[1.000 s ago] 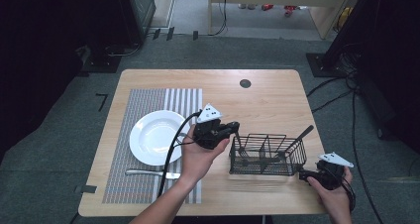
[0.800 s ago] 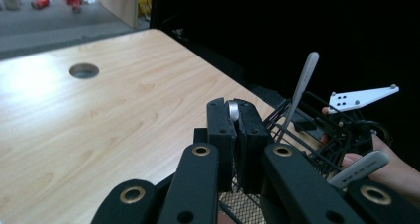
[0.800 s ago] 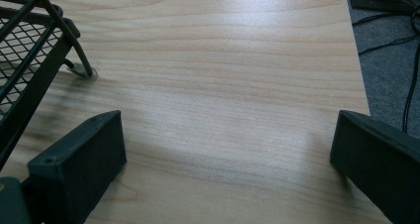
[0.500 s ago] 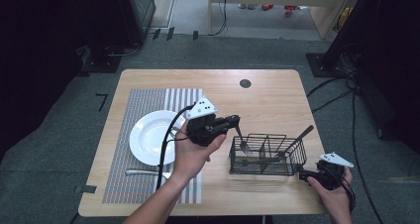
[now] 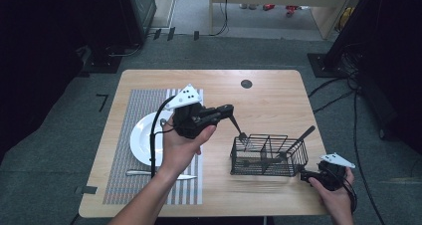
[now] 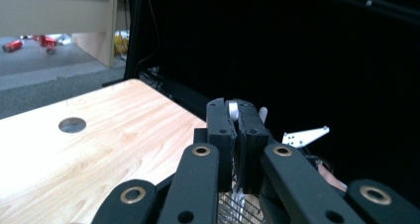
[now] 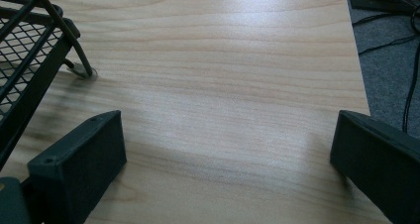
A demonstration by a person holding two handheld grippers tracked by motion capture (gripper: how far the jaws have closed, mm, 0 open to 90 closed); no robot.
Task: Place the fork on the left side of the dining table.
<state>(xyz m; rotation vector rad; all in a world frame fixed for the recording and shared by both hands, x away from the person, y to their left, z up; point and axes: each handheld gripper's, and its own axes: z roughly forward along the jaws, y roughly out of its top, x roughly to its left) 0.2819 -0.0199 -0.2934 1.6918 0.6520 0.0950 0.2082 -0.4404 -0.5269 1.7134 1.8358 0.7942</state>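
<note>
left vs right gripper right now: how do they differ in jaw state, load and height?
The left gripper has its jaws shut on a fork; the right gripper has its jaws wide apart and holds nothing. The left is raised above the wire basket, fork tines pointing down into it; the right sits low at the table beside the basket's right end. Both are black and hand-held.

Two hand-held grippers, one fork [image 5: 240,131], one wire basket [image 5: 268,158], one plate [image 5: 142,144], one knife [image 5: 149,174], one striped placemat [image 5: 130,185], one worktop [image 5: 268,98].

Looks like a lab or studio: lone wooden bench [image 5: 271,98] on grey carpet [image 5: 59,135], black curtains [image 5: 45,41] at 9 and 3 o'clock, cables [image 5: 343,85] trailing across the floor.
</note>
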